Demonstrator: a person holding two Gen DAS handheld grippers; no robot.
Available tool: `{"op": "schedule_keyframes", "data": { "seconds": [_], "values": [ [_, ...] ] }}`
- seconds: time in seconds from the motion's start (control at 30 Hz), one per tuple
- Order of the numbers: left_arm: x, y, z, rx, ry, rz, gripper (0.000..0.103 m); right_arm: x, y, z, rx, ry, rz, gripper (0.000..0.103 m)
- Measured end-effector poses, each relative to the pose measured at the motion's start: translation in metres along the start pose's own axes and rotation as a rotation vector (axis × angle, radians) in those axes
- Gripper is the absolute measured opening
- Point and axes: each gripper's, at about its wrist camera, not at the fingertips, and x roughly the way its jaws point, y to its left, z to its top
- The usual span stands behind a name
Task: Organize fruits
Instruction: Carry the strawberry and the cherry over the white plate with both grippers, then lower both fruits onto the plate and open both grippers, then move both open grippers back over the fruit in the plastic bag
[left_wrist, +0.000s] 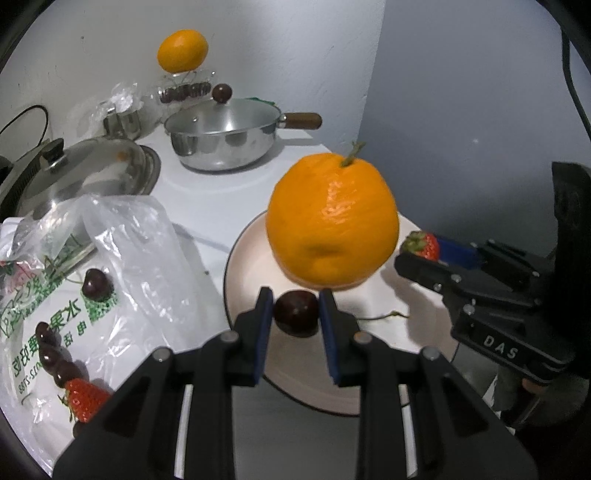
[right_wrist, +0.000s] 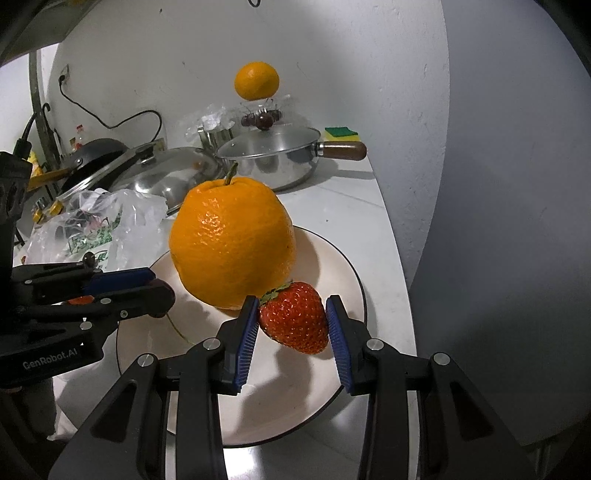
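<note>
My right gripper (right_wrist: 291, 321) has its blue pads pinching a strawberry (right_wrist: 295, 317) by its flanks, just above the cream plate (right_wrist: 332, 258) and hard against the near side of the big orange (right_wrist: 232, 243) that sits on that plate. The berry is soft, light and easily bruised, so I judge the grip should stay gentle and sit across its widest part, well below the leafy cap. My left gripper (left_wrist: 295, 314) brackets a dark cherry (left_wrist: 295, 312) lying on the plate in front of the orange; the pads appear to touch its sides, though I cannot tell for sure whether they press it. A cherry is small, smooth and prone to squirt out, so I would hold it across its belly, not by the stem. The orange is heavy, firm and round, likely to roll if nudged. Left of the orange lies a plastic bag (left_wrist: 122, 251) with more cherries and a strawberry; behind the orange stand a saucepan (left_wrist: 221, 144) and a lid (left_wrist: 92, 173). To the orange's right the counter edge is near, so room is tight there.
</note>
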Motion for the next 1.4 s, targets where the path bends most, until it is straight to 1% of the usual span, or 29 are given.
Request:
{"op": "schedule_keyframes", "data": {
  "seconds": [0.47,0.57,0.77,0.83,0.87,0.9,0.93,1.17,1.23,1.37,1.4],
  "values": [
    [0.004,0.007,0.0,-0.023,0.018,0.022,0.028,0.007,0.002,-0.001,-0.006,0.028,-0.014,0.039],
    [0.002,0.008,0.0,-0.027,0.015,0.022,0.032,0.007,0.003,-0.001,-0.008,0.03,-0.017,0.039],
    [-0.002,0.008,-0.001,-0.022,0.011,0.027,0.034,0.008,0.003,0.0,-0.003,0.033,-0.026,0.039],
    [-0.006,0.009,-0.001,-0.03,0.005,0.019,0.046,0.007,0.004,0.001,0.001,0.029,-0.033,0.042],
    [-0.008,0.01,-0.001,-0.036,-0.003,0.014,0.058,0.006,0.003,0.001,0.005,0.027,-0.033,0.044],
    [-0.01,0.011,-0.001,-0.045,-0.012,0.012,0.062,0.005,0.003,0.002,0.009,0.024,-0.033,0.047],
    [-0.014,0.013,-0.001,-0.05,-0.021,0.014,0.062,0.004,0.003,0.002,0.01,0.021,-0.036,0.048],
    [-0.032,0.017,-0.004,-0.051,-0.055,0.027,0.063,-0.005,0.009,0.003,0.003,0.006,-0.048,0.049],
    [-0.036,0.017,-0.005,-0.045,-0.063,0.032,0.068,-0.009,0.011,0.003,0.0,0.001,-0.051,0.049],
    [-0.048,0.016,-0.007,-0.032,-0.097,0.038,0.069,-0.016,0.016,0.004,-0.004,-0.007,-0.057,0.049],
    [-0.05,0.017,-0.007,-0.031,-0.102,0.038,0.073,-0.018,0.017,0.003,-0.004,-0.009,-0.059,0.05]
  ]
}}
